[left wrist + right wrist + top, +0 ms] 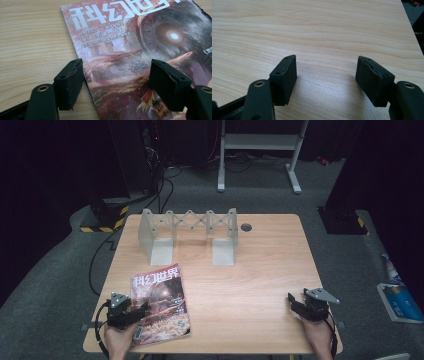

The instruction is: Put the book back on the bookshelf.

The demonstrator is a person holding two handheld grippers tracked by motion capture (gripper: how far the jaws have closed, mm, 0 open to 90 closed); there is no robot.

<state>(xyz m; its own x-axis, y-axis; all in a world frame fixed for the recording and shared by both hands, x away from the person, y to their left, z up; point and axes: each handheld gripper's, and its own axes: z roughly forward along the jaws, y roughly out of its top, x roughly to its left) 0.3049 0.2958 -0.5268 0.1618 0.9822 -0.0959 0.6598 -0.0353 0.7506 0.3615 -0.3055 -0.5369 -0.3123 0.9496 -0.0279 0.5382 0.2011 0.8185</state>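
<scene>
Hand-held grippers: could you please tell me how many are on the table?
2. The left hand-held gripper sits at the near left, jaws open over the magazine; the right hand-held gripper sits at the near right, open over bare table.

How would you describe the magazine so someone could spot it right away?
On the light wooden table, look to the near left corner, by the left gripper. There lies a flat glossy magazine with a reddish-brown cover and big white Chinese title characters, the only printed thing on the table.
</scene>
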